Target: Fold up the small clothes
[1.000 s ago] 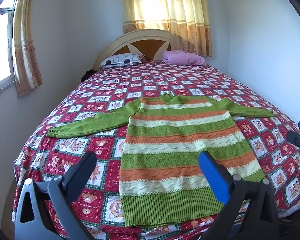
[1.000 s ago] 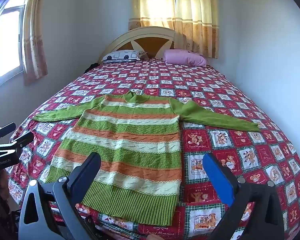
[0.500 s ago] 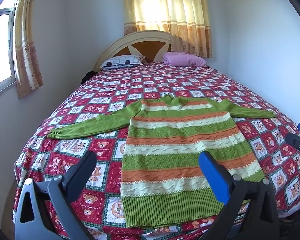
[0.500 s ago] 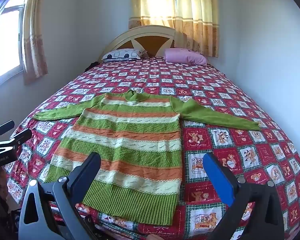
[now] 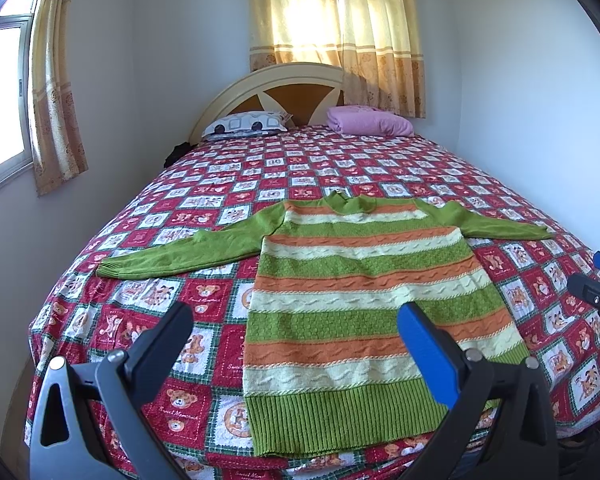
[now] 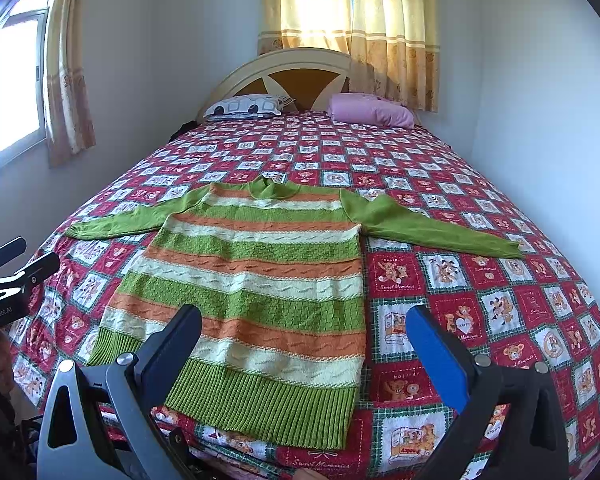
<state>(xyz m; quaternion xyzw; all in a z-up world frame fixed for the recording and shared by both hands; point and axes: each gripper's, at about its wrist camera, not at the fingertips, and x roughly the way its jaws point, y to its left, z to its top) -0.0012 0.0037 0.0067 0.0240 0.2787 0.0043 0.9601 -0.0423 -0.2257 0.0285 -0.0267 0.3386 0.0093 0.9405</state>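
A small knit sweater (image 5: pixel 360 296) with green, orange and cream stripes lies flat on the bed, hem toward me, both green sleeves spread out sideways. It also shows in the right wrist view (image 6: pixel 256 292). My left gripper (image 5: pixel 296 332) is open and empty, held above the foot of the bed over the sweater's lower left part. My right gripper (image 6: pixel 304 332) is open and empty, held above the sweater's lower right part. The right gripper shows at the right edge of the left wrist view (image 5: pixel 596 292); the left gripper shows at the left edge of the right wrist view (image 6: pixel 12 276).
The bed (image 5: pixel 204 208) has a red patchwork cover with teddy-bear squares. A patterned pillow (image 5: pixel 244 124) and a pink pillow (image 5: pixel 368 124) lie by the headboard (image 5: pixel 276 88). Walls stand close on both sides; a window (image 5: pixel 0 96) is on the left.
Both grippers have risen and drawn back slightly, so the sweater sits a little lower and further in view. The sweater has not moved. Both grippers stay open.
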